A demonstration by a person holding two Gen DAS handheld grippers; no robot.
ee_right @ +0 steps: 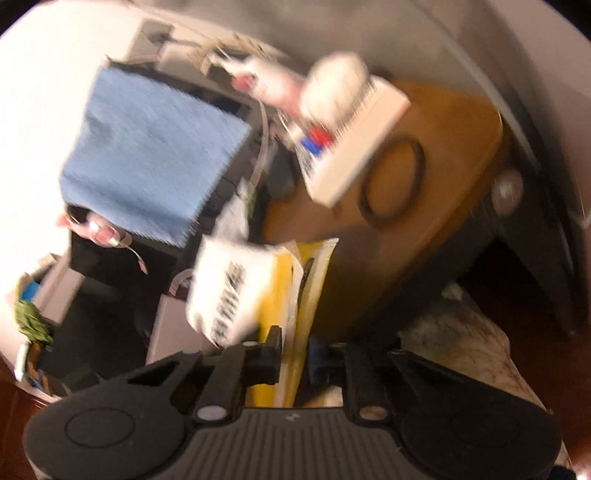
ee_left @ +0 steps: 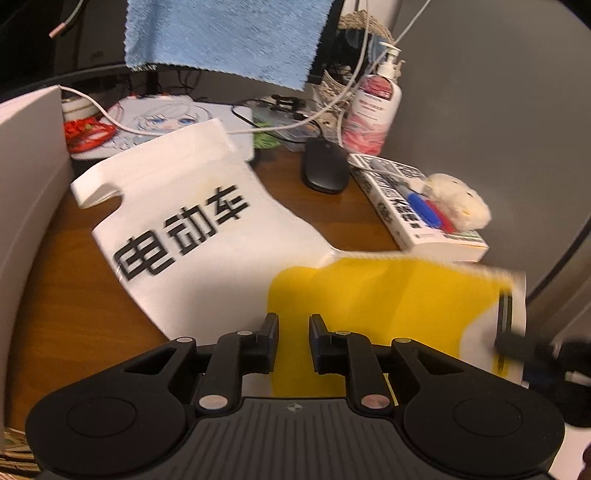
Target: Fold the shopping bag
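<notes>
The shopping bag [ee_left: 207,229], white with big black characters and a yellow panel, lies on the wooden desk [ee_left: 74,295] with its handle end pointing away. My left gripper [ee_left: 293,321] hovers low over the yellow panel, its fingers a narrow gap apart and nothing clamped between them. At the right, my right gripper [ee_left: 508,332] pinches the bag's near right corner and holds it raised. In the blurred right wrist view the bag [ee_right: 236,288] hangs folded, with its yellow edge running between the fingers of the right gripper [ee_right: 294,334].
A black mouse [ee_left: 325,166], a book [ee_left: 406,206] with markers and a plush toy [ee_left: 458,199], and a pump bottle [ee_left: 373,107] crowd the far right. A blue cloth [ee_left: 221,33] hangs behind. A grey panel [ee_left: 26,166] bounds the left.
</notes>
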